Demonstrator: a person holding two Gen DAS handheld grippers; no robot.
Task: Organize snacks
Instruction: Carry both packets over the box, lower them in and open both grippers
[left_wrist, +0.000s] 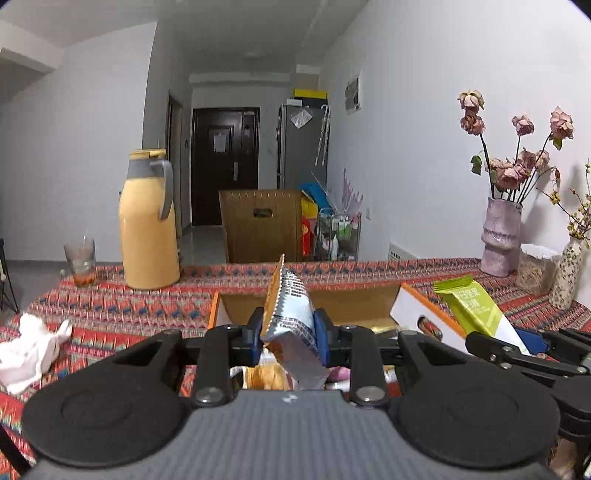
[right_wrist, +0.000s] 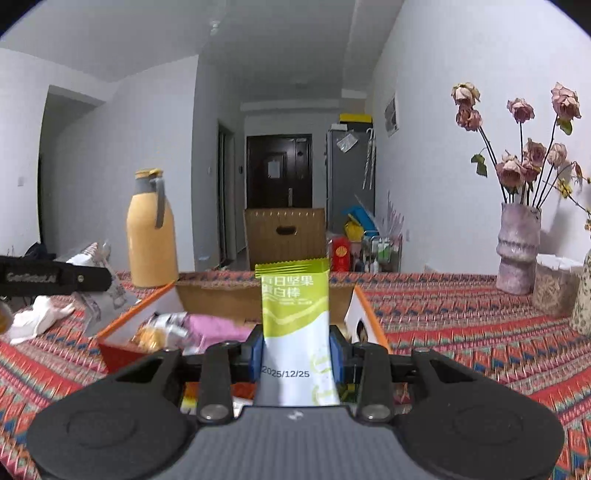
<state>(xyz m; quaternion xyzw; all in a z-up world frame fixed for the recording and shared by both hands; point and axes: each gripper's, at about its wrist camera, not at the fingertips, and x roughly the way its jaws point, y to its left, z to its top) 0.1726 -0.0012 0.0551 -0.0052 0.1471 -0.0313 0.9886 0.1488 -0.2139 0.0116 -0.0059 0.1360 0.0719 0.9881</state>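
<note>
My left gripper (left_wrist: 289, 334) is shut on a silver and orange snack packet (left_wrist: 291, 314), which stands tilted above an open cardboard box (left_wrist: 236, 306) with orange edges. My right gripper (right_wrist: 296, 352) is shut on an upright green and white snack bar (right_wrist: 295, 317), lifted over the same box (right_wrist: 125, 325). Inside the box lie several more snacks, among them a pink packet (right_wrist: 218, 326) and a silvery one (right_wrist: 166, 325). The right gripper with its green bar (left_wrist: 476, 312) shows at the right of the left wrist view. The left gripper arm (right_wrist: 55, 277) and its packet (right_wrist: 107, 291) show at the left of the right wrist view.
The box sits on a table with a red patterned cloth (right_wrist: 461, 325). A yellow thermos jug (left_wrist: 147, 225) and a used glass (left_wrist: 81, 262) stand at the far left. A crumpled white tissue (left_wrist: 29, 350) lies at the left. Vases of dried flowers (right_wrist: 517, 251) and a jar (right_wrist: 554, 284) stand at the right.
</note>
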